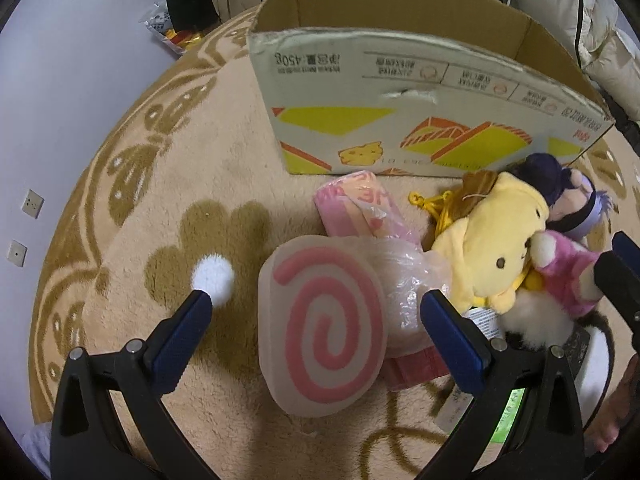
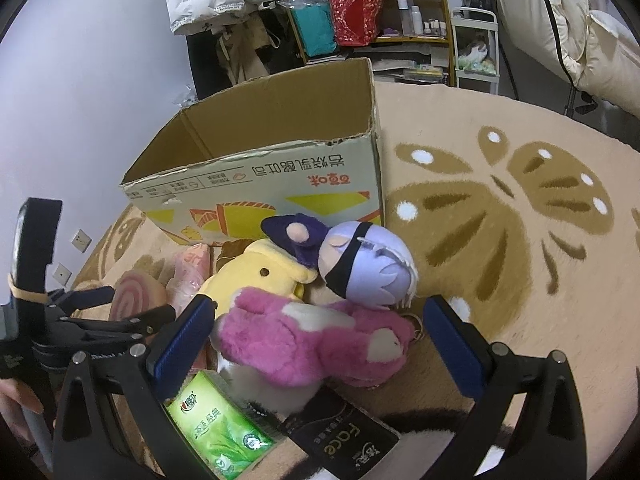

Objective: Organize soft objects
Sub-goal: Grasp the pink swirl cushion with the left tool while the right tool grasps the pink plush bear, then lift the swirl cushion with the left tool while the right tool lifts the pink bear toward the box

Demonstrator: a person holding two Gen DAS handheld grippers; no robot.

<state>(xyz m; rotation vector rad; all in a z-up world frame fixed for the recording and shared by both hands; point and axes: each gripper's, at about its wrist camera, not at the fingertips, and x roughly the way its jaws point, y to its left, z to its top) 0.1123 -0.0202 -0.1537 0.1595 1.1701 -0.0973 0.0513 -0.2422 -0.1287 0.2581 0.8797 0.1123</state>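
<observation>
My left gripper [image 1: 318, 302] is open, its fingers on either side of a round pink-spiral cushion [image 1: 322, 326] lying on the rug, not closed on it. Behind that lie a pink wrapped roll [image 1: 358, 210] and a clear-bagged soft item [image 1: 404, 284]. My right gripper [image 2: 320, 312] is open around a pink furry plush [image 2: 316, 340]. A yellow plush [image 2: 256, 276] and a lilac-haired doll [image 2: 368, 268] lie just beyond it. An open cardboard box [image 1: 400, 92] stands behind the pile; it also shows in the right wrist view [image 2: 280, 168].
A beige rug with brown patterns [image 2: 500, 220] covers the floor. A green tissue pack [image 2: 220, 432] and a black packet [image 2: 344, 436] lie near my right gripper. Shelves [image 2: 368, 12] and a white cart [image 2: 476, 48] stand at the back, bedding at right.
</observation>
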